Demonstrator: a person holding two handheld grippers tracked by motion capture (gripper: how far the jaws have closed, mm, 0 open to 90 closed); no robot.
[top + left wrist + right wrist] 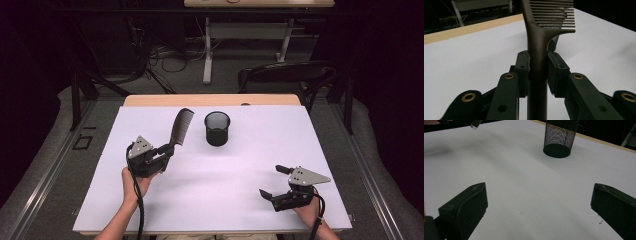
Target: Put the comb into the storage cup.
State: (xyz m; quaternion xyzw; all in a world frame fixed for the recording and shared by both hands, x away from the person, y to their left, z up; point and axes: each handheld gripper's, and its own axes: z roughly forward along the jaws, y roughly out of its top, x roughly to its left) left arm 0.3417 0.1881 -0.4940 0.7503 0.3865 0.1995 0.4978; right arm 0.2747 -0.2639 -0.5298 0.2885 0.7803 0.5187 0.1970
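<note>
A dark comb point(180, 127) is held by its handle in my left gripper point(166, 148), lifted over the left part of the white table point(210, 200); its toothed end points up and away. In the left gripper view both pads clamp the comb's handle point(537, 62), teeth at top. A black mesh cup point(217, 128) stands upright at the table's middle back, just right of the comb. My right gripper point(273, 181) rests near the front right, jaws wide apart with nothing between them. The right gripper view shows the mesh cup point(559, 138) far ahead.
A wooden strip point(210, 100) borders the table's far edge. Beyond it stand a black chair point(285, 75) and a desk frame with cables on the floor. White surface stretches between the two grippers.
</note>
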